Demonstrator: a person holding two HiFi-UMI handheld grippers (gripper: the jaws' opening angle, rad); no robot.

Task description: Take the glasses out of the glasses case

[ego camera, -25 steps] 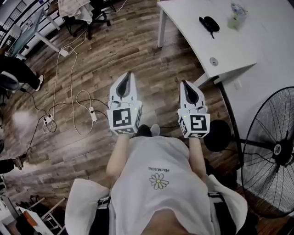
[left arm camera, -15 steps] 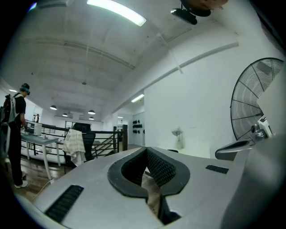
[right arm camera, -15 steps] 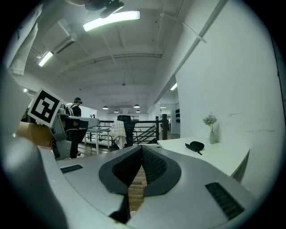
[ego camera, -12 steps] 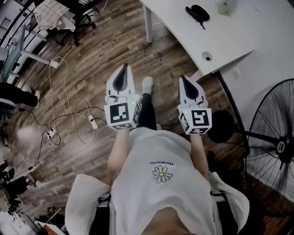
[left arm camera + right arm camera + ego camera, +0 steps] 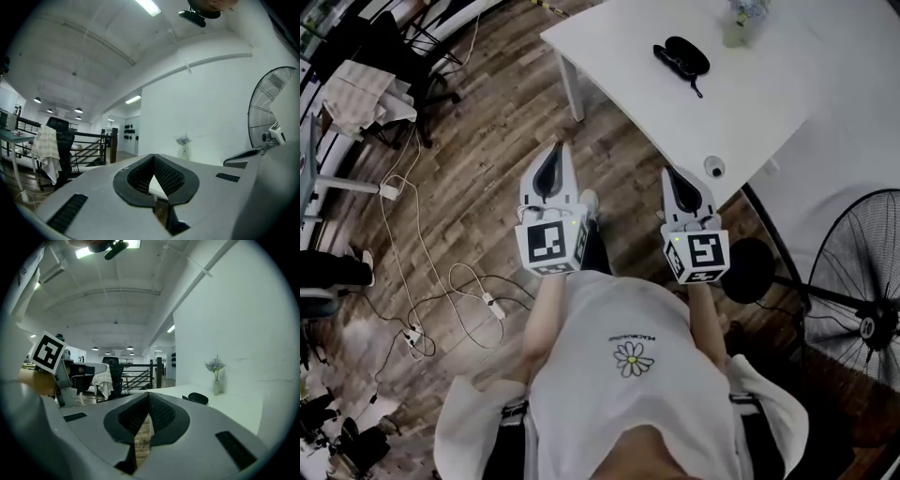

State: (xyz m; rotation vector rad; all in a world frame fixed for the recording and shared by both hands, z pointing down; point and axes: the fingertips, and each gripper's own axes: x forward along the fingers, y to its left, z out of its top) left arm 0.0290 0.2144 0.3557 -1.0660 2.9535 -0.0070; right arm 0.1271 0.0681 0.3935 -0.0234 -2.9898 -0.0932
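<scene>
A black glasses case [image 5: 680, 56] lies closed on the white table [image 5: 750, 103], far ahead of both grippers. In the right gripper view the glasses case [image 5: 198, 398] sits on the table's top, right of my jaws. My left gripper [image 5: 560, 150] is held level over the wood floor, short of the table's near edge, shut with nothing in it. The right gripper [image 5: 669, 174] hangs just before the table's edge, also shut and empty. The jaw tips of the left gripper [image 5: 153, 157] and of the right gripper [image 5: 149, 394] meet. No glasses show.
A small vase of flowers [image 5: 741, 23] stands on the table beyond the case. A round cable grommet [image 5: 713, 167] sits near the table's corner. A standing fan [image 5: 862, 300] is at the right. Cables and a power strip [image 5: 441, 291] trail over the floor at left.
The person has walked toward the table: it and the case now sit nearer and more central in the head view. Both grippers moved along, still shut and empty.
</scene>
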